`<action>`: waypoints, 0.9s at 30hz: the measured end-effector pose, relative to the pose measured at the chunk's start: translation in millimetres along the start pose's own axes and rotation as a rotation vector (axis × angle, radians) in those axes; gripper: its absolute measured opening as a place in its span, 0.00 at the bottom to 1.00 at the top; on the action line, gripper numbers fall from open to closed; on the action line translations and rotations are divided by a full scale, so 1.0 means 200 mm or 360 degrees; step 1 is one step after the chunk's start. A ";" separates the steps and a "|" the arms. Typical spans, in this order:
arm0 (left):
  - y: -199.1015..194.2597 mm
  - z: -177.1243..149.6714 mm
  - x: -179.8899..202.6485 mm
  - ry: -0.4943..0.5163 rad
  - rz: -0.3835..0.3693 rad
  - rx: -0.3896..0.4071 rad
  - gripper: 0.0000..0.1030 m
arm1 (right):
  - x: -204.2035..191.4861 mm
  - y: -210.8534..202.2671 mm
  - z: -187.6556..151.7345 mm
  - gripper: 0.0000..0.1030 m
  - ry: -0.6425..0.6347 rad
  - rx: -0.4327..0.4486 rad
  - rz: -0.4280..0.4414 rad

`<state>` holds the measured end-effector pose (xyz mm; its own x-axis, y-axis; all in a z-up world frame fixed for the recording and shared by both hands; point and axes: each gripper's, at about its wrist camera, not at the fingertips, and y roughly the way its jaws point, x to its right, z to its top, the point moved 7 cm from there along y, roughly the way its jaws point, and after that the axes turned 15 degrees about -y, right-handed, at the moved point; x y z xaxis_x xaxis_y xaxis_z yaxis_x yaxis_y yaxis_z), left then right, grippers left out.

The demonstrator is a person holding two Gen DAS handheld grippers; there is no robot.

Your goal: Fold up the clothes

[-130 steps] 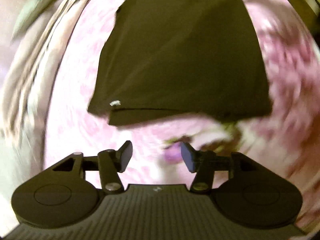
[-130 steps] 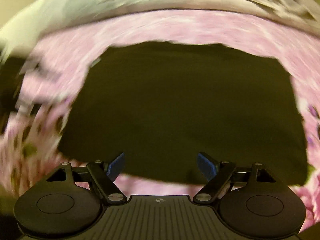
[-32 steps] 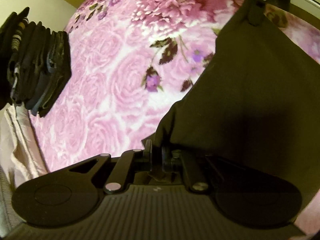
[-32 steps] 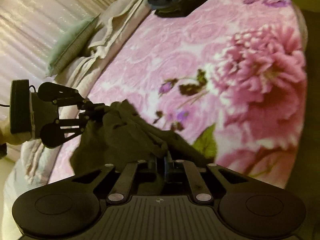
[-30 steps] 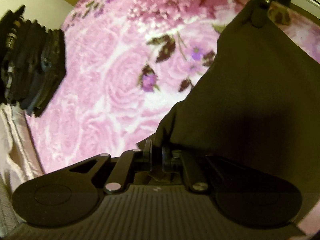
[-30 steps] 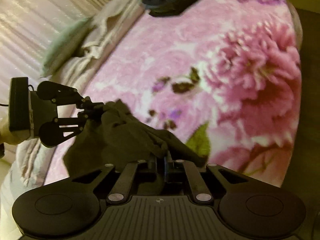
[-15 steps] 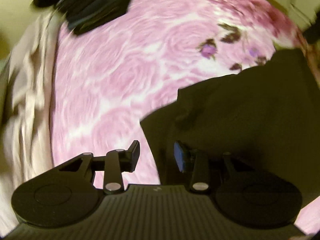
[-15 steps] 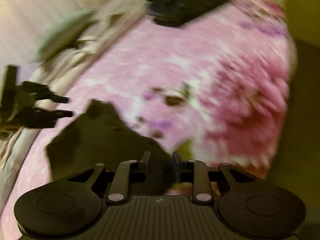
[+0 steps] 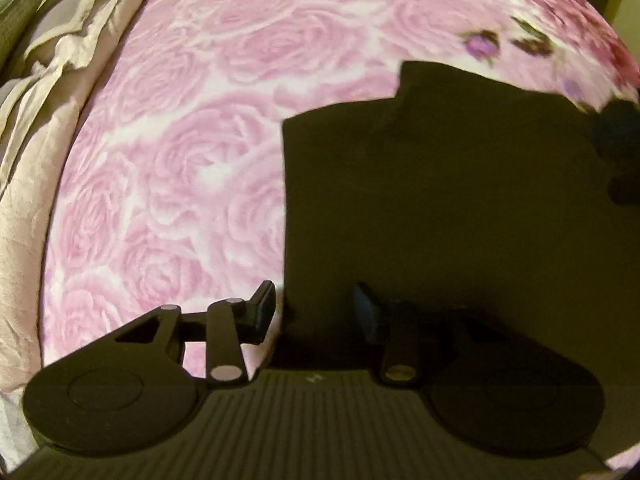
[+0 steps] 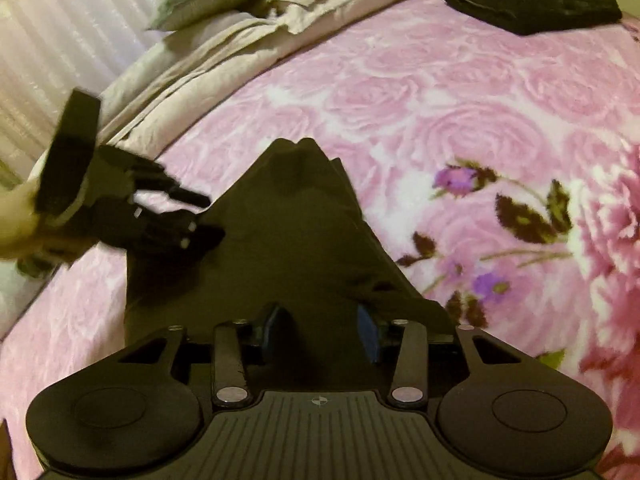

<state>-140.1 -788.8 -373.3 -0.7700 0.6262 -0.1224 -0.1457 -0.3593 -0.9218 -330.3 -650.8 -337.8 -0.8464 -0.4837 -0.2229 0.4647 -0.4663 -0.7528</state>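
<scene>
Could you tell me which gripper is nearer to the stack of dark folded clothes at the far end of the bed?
Neither clearly. Left gripper and right gripper both hover open over the dark garment, each far from the stack.

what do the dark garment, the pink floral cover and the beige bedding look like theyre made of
Dark garment: thin matte cloth, probably cotton knit; it lies flat with crisp folded edges.
Pink floral cover: plush fleece-like blanket; the roses look embossed in soft pile.
Beige bedding: light woven sheet, likely cotton; it bunches into fine wrinkles.
</scene>
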 end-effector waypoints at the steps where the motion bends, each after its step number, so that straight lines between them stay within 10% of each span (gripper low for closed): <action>1: 0.00 0.00 0.00 -0.0002 -0.0002 0.0002 0.43 | -0.01 0.00 -0.01 0.41 -0.0015 -0.0004 -0.0004; 27: -0.02 -0.03 0.02 -0.0024 0.0068 0.0020 0.42 | -0.35 0.03 -0.15 0.58 -0.0344 -0.0379 -0.0012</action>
<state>-139.0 -781.5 -372.6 -0.7849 0.5997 -0.1560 -0.1202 -0.3943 -0.9111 -276.3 -598.5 -345.6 -0.7630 -0.6387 -0.0993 0.3630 -0.2963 -0.8834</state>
